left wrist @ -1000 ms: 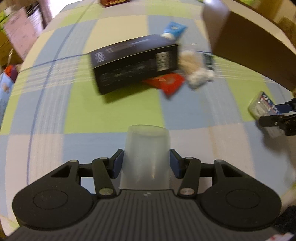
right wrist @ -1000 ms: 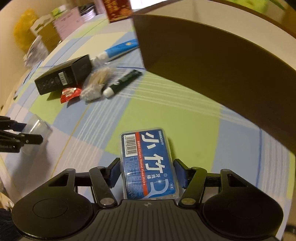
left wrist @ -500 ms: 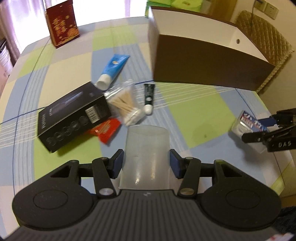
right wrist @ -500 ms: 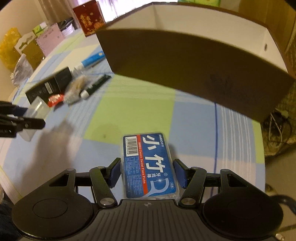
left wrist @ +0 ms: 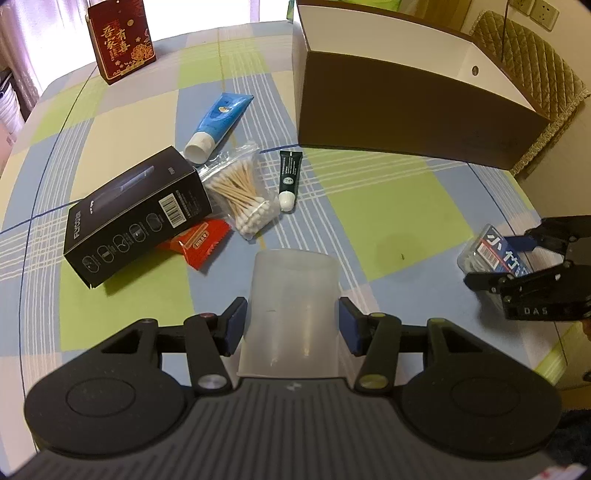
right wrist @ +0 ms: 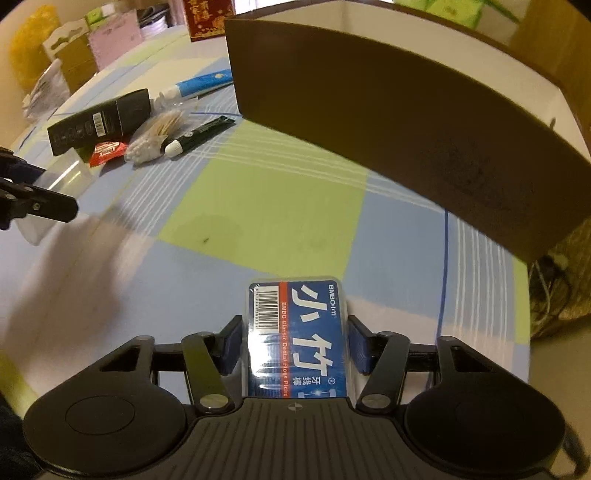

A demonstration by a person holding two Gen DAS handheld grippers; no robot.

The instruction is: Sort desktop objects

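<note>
Both views were dim and warm-toned, with strong fisheye bending that curved the tablecloth [left wrist: 388, 206] lines and darkened the corners. Daylight came from a bright, washed-out window [left wrist: 51, 33] at the far end, bleaching the cloth nearest it. The left wrist view was sharp, with soft shadows beneath the black box [left wrist: 136, 214]. The right wrist view was murkier; a pale blurred smear covered its lower left, and the dark storage box [right wrist: 388, 147] wall showed little detail.
</note>
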